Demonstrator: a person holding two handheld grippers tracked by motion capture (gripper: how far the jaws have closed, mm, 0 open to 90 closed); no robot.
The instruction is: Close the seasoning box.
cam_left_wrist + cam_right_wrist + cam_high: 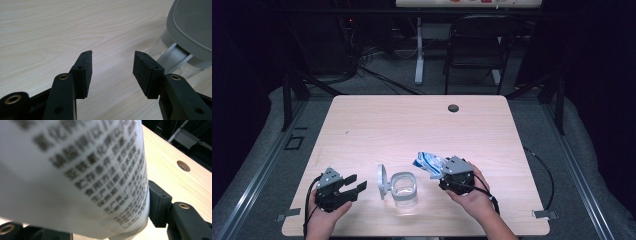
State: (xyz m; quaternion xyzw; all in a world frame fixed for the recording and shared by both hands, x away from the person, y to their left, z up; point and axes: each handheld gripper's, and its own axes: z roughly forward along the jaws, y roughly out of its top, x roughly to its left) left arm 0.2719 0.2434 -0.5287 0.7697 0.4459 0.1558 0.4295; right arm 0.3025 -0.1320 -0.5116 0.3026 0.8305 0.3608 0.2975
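Note:
A clear container (404,188) stands near the table's front edge, its grey lid (382,181) swung open and upright on its left side. My left gripper (355,184) is open just left of the lid, nothing between its jaws; in the left gripper view (112,67) the grey lid (192,25) sits at the upper right. My right gripper (438,171) is shut on a blue and white packet (428,162), held above the table just right of the container. In the right gripper view the packet (75,175), white with printed text, hides most of the jaws.
The wooden table (412,125) has a dark round hole (453,108) near its far edge. A black chair (474,45) and cables stand on the floor beyond the table. Metal rails run along both sides.

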